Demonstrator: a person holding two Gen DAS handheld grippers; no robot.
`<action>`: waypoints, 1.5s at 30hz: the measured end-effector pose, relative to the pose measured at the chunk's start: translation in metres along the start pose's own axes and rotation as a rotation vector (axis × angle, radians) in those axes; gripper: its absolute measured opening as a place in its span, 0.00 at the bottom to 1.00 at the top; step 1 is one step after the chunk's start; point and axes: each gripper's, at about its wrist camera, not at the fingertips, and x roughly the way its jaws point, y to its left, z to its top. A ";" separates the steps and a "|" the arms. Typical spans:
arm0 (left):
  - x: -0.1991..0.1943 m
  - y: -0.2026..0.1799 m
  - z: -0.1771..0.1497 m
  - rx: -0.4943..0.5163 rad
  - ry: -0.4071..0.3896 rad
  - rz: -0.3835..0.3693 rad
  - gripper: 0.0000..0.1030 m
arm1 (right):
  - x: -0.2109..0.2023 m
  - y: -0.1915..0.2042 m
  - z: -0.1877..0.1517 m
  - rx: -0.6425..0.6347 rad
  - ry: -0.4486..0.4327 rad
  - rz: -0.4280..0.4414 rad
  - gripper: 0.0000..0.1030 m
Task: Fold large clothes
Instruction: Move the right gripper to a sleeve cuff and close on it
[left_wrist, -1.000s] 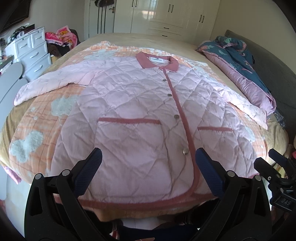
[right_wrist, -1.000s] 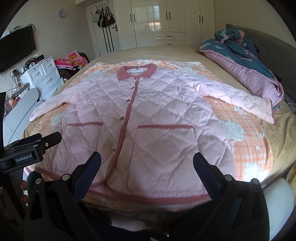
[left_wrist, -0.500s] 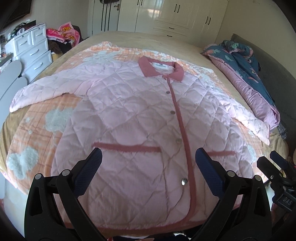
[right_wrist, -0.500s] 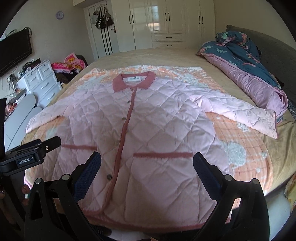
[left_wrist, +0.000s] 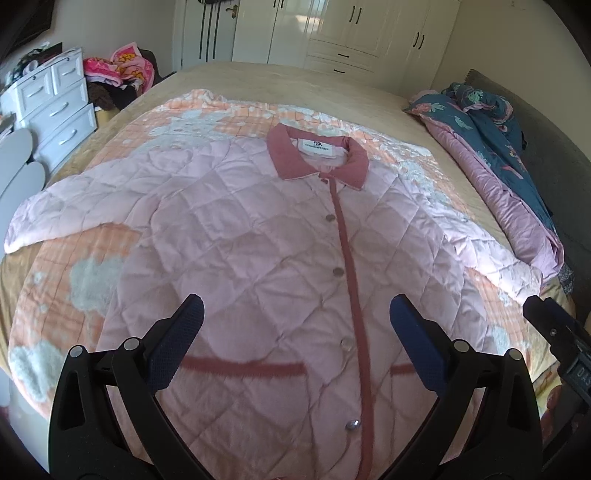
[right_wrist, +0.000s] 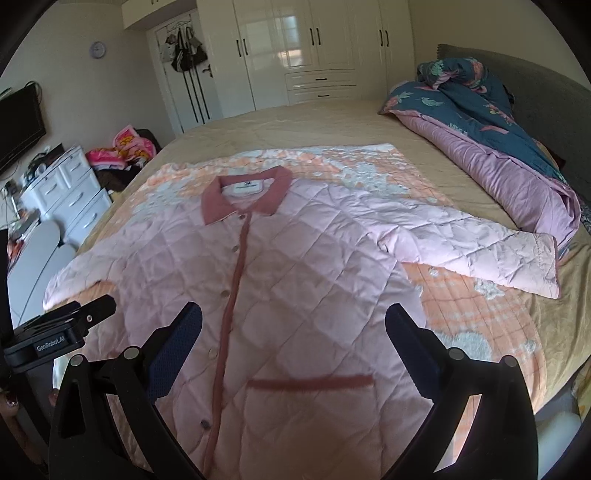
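Grippers first, from my left: I have the left gripper (left_wrist: 293, 314) held above the lower front of the pink quilted jacket (left_wrist: 266, 266), its blue-padded fingers (left_wrist: 177, 339) spread wide with nothing between them, clear of the cloth as far as I can see. My right gripper (right_wrist: 293, 314) sits in the same pose, fingers (right_wrist: 410, 347) wide and empty, over the jacket's pocket side. The jacket lies flat and face up on the peach patterned blanket (left_wrist: 55, 280) that covers the bed (right_wrist: 295, 122). Its long axis runs straight away from me, hem nearest the grippers, dark pink collar (left_wrist: 317, 157) at the far end, the buttoned placket (left_wrist: 351, 280) drawn down the middle. One sleeve reaches out toward the white drawers (left_wrist: 55, 99), the other toward the rolled blue and purple duvet (right_wrist: 491, 129). My left camera shows the first sleeve's cuff at the blanket's edge and a corner of the right gripper's body at the frame's right side. My right camera instead gives me the whole far sleeve (right_wrist: 469, 247) lying angled across the blanket, the wardrobe (right_wrist: 314, 44) doors, a television (right_wrist: 18, 129) on the wall and the left gripper's labelled housing at the left edge.
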 end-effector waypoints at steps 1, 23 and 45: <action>0.004 -0.001 0.004 0.001 0.003 0.004 0.92 | 0.004 -0.004 0.004 0.007 -0.001 -0.009 0.96; 0.083 -0.056 0.064 0.025 0.050 -0.040 0.92 | 0.069 -0.130 0.045 0.238 0.005 -0.142 0.96; 0.162 -0.113 0.074 0.063 0.132 -0.013 0.92 | 0.112 -0.304 0.010 0.614 0.039 -0.314 0.96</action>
